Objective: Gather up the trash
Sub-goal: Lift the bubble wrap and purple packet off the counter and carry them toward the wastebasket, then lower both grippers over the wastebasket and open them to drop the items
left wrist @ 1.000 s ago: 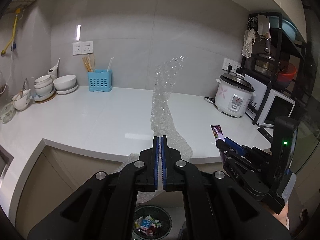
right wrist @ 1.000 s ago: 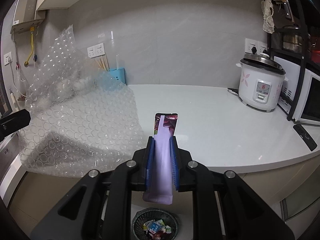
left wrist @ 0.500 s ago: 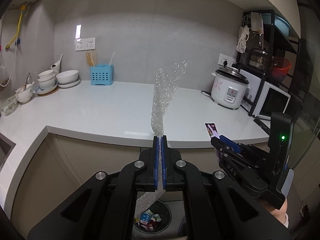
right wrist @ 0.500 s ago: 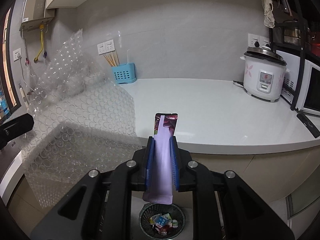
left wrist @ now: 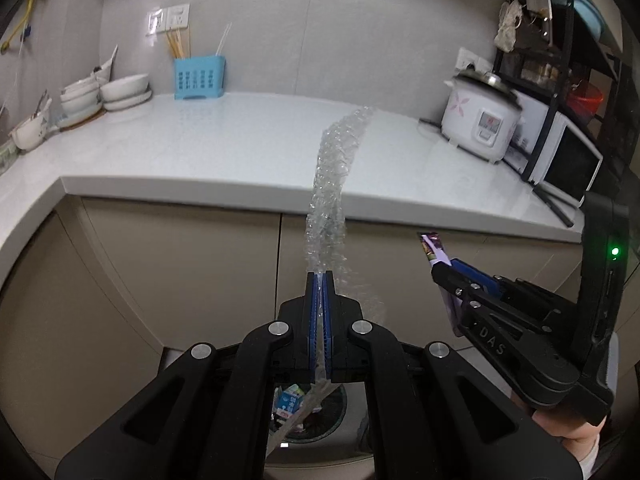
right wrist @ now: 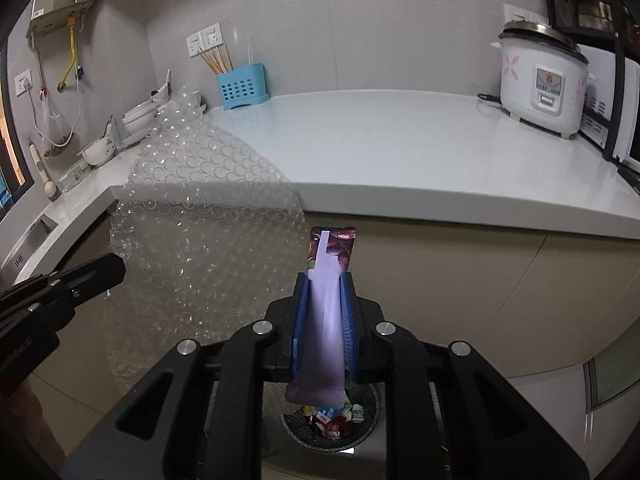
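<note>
My left gripper is shut on a clear sheet of bubble wrap, seen edge-on and rising above the blue pads. In the right wrist view the bubble wrap spreads wide at the left, held by the left gripper. My right gripper is shut on a pale purple snack pouch with a printed top. In the left wrist view the right gripper and the pouch sit at the right. A round dark trash bin with several wrappers lies on the floor below both grippers.
The white counter's front edge and the beige cabinet doors stand just ahead. On the counter are a rice cooker, a blue utensil holder and stacked bowls. A black rack with a microwave stands at the right.
Both grippers have sunk from above the counter to in front of the cabinet doors, still holding the bubble wrap and the pouch. The trash bin below looks nearer.
</note>
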A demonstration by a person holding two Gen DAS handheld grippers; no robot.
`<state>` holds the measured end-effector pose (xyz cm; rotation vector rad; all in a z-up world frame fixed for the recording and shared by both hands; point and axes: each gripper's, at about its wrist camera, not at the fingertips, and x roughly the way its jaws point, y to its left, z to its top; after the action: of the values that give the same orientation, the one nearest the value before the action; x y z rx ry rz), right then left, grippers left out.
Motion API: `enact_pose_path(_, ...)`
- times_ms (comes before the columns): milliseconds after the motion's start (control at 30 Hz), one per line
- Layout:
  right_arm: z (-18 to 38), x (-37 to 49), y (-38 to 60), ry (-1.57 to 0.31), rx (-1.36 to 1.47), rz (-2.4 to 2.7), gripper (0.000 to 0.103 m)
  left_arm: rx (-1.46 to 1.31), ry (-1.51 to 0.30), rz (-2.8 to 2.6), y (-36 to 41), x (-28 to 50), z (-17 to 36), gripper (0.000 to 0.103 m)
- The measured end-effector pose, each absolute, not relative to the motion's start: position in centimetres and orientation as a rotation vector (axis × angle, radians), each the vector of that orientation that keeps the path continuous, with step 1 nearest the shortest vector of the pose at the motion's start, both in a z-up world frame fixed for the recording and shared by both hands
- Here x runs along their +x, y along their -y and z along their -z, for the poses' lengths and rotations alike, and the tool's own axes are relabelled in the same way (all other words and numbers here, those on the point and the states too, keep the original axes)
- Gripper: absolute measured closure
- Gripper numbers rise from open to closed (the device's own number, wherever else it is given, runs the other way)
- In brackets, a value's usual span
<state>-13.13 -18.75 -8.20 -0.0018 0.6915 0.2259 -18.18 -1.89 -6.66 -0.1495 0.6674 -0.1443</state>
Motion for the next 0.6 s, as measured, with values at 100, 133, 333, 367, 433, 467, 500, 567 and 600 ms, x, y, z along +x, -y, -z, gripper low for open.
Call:
enact_pose_path(100, 10.8, -12.5, 18.8, -0.731, 0.004, -0.232, 0.087, -0.164, -0.706, 0.155, 2.0, -17.3, 9.7, 0.101)
enact_pose_path(133, 11.6, -12.6, 18.7, -0.737, 0.000, -0.229, 0.087, -0.163, -0.710, 0.153, 1.9, -17.1, 10.6, 0.101)
enact_pose_path(333, 16.3, -11.6, 19.0, -0.796, 0.010, -0.229, 0.087, -0.168, -0.717, 0.164, 1.5, -16.3, 15.5, 0.101)
enact_pose_path(367, 17.2, -11.4, 19.0, -0.807, 0.012, -0.232, 0.087, -0.165, -0.717, 0.160, 1.5, -16.2, 16.1, 0.101)
enact_pose_path(433, 18.9, -11.1, 19.0, -0.826, 0.021, -0.239, 0.088, -0.164, -0.720, 0.147, 1.2, -15.8, 17.2, 0.101)
enact_pose_path(467, 19.6, -11.0, 18.8, -0.832, 0.020, -0.239, 0.087, -0.162, -0.723, 0.139, 1.1, -15.6, 17.7, 0.101)
enact_pose_path(500, 20.7, -10.8, 18.7, -0.839, 0.014, -0.237, 0.087, -0.161, -0.728, 0.134, 0.9, -15.3, 18.3, 0.101)
enact_pose_path(567, 22.8, -10.3, 18.3, -0.858, 0.007, -0.237, 0.088, -0.159, -0.739, 0.121, 0.5, -14.8, 19.3, 0.101)
enact_pose_path(600, 24.0, -10.1, 18.1, -0.871, 0.013, -0.247, 0.088, -0.158, -0.743, 0.118, 0.4, -14.6, 19.8, 0.101)
